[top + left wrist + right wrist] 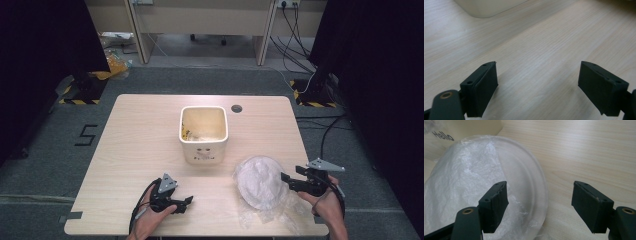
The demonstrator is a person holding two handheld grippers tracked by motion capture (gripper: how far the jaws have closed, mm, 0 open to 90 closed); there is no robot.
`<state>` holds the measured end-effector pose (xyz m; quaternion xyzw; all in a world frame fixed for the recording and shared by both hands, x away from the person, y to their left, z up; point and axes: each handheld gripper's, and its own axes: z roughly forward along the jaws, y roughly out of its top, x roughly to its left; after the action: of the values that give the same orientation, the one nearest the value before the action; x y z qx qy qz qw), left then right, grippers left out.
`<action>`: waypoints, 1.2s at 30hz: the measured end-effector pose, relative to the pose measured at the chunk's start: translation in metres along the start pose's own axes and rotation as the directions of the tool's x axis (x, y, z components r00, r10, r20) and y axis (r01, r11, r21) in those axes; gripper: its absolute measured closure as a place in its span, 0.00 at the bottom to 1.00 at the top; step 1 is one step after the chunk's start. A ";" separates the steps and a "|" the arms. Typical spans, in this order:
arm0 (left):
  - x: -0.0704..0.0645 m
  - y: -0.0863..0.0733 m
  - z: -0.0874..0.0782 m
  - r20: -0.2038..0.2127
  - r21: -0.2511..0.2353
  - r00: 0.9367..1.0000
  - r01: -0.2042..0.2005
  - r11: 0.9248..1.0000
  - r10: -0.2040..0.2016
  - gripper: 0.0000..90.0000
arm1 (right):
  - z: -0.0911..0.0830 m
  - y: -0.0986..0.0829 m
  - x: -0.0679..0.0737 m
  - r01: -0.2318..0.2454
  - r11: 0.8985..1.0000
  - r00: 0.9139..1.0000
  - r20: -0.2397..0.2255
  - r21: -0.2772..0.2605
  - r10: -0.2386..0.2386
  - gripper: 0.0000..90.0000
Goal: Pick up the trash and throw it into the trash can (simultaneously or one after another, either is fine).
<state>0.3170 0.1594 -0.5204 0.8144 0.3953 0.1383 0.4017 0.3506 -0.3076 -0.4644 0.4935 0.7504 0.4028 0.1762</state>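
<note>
Right gripper [540,205] jaws released beside plastic-wrapped plate [499,182]; left gripper [537,87] released; bin [203,134] reads "Hello".

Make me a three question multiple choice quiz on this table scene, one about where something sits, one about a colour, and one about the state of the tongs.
1. Where does the plastic-wrapped plate lie relative to the bin?
A. Inside it
B. On the table, nearer the person and toward the right tongs
C. Behind it, at the far edge

2. What colour is the bin?
A. Cream
B. Blue
C. Black

3. How do the right tongs stand?
A. Shut on the plate
B. Shut on nothing
C. Open, straddling the plate's rim

Answers:
1 B, since the high view shows the plate front right of the bin, beside the right tongs.
2 A, since its walls look cream in the high view.
3 C, since the right gripper view shows the jaws wide apart, one over the plate and one over bare wood.
</note>
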 end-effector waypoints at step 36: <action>-0.065 0.045 0.026 0.147 -0.109 0.983 -0.091 0.990 0.107 0.17 | 0.049 0.000 0.034 -0.033 0.996 0.975 -0.216 0.086 0.051 0.31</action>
<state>0.3126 0.0793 -0.4968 0.8198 0.3149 0.1155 0.4642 0.3678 -0.2565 -0.4906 0.4689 0.7706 0.4269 0.0640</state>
